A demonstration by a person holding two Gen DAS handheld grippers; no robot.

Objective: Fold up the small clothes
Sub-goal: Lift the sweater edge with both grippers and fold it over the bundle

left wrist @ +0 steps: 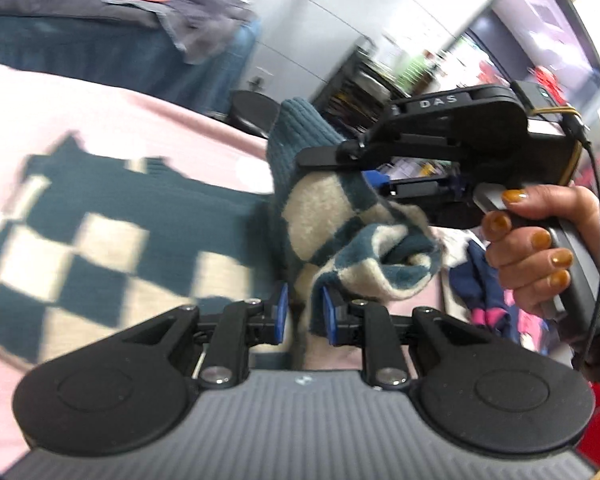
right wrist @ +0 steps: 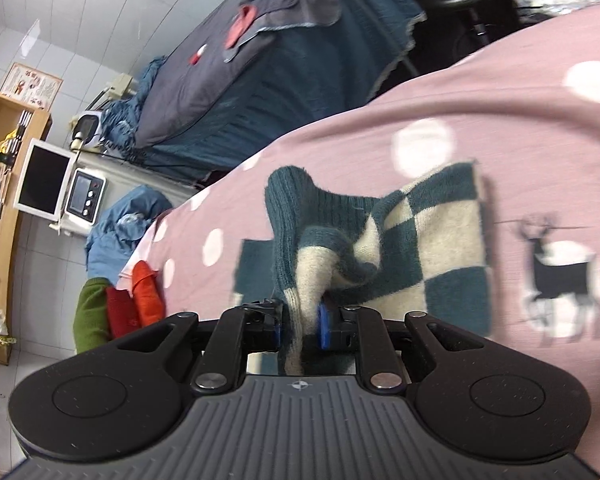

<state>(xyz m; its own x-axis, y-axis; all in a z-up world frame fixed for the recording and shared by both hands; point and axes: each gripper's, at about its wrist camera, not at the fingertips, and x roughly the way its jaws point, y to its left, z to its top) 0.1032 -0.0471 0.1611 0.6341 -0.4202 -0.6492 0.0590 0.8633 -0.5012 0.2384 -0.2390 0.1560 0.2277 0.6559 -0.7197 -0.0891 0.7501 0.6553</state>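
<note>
**Knit sweater lifted mid-fold**

Checkered knit fills both my claws: left gripper (left wrist: 302,314) and right gripper (right wrist: 300,326) each clench the sweater (left wrist: 100,240), its edge raised above the pink bedspread (right wrist: 500,120). I judge the fold underway; next, lay it across squarely.

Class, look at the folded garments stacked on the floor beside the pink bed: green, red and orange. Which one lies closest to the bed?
The orange garment: it lies right against the pink bedcover, with the red garment next and the green garment farthest out.

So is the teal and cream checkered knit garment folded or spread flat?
Half folded: teal and cream checkered knit garment has one part lifted and bunched, the rest flat.
</note>
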